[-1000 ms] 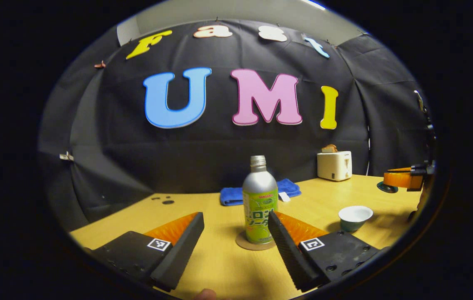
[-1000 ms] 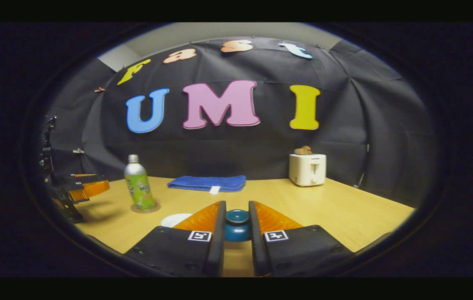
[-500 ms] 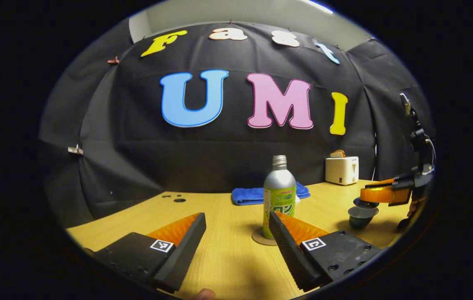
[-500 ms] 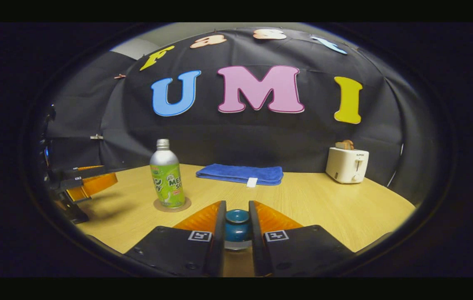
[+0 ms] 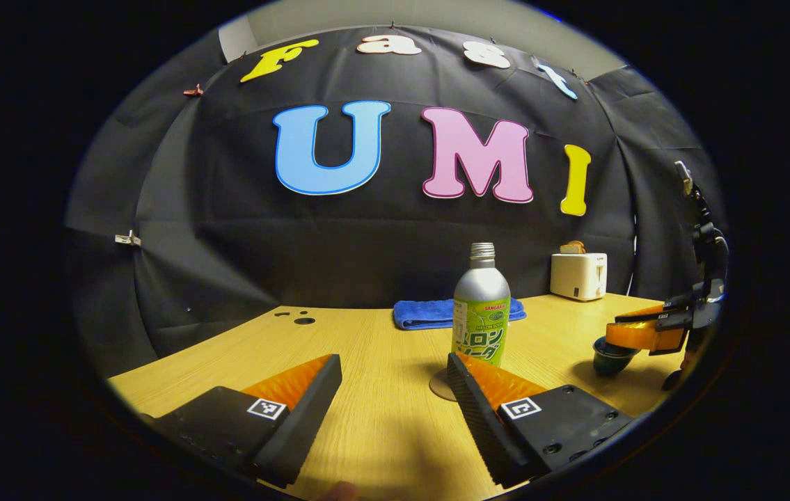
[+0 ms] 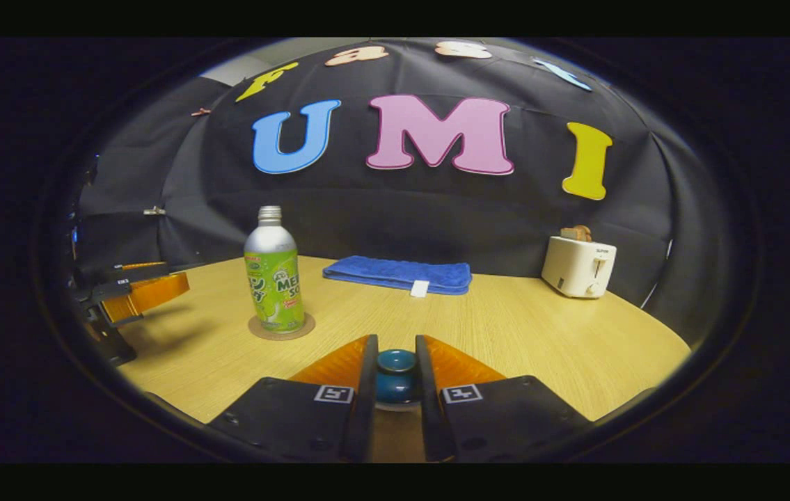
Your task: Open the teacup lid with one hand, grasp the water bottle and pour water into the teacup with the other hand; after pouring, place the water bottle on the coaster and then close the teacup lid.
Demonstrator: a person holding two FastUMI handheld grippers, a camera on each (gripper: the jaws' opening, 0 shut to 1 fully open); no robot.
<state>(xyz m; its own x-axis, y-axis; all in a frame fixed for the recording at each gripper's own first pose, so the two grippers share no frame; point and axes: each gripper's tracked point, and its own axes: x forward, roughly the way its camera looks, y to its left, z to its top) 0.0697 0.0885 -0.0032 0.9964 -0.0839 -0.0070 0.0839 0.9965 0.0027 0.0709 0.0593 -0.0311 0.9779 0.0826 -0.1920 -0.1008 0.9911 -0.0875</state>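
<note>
**Lid knob pinched, cup mostly hidden**

The right gripper [image 6: 396,369] pinches the teacup lid [image 6: 396,376] by its knob; the teacup [image 5: 610,356] sits at 3 o'clock in the left gripper view, half hidden. The left gripper [image 5: 395,390] is spread wide. The water bottle [image 5: 482,313] stands on its coaster [image 6: 282,328], partly cut off by one finger.

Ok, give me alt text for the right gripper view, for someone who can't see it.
The right claw is shut on the teacup lid's knob. Ahead to the left a bottle stands on a coaster; a blue towel and a toaster sit farther back.
</note>
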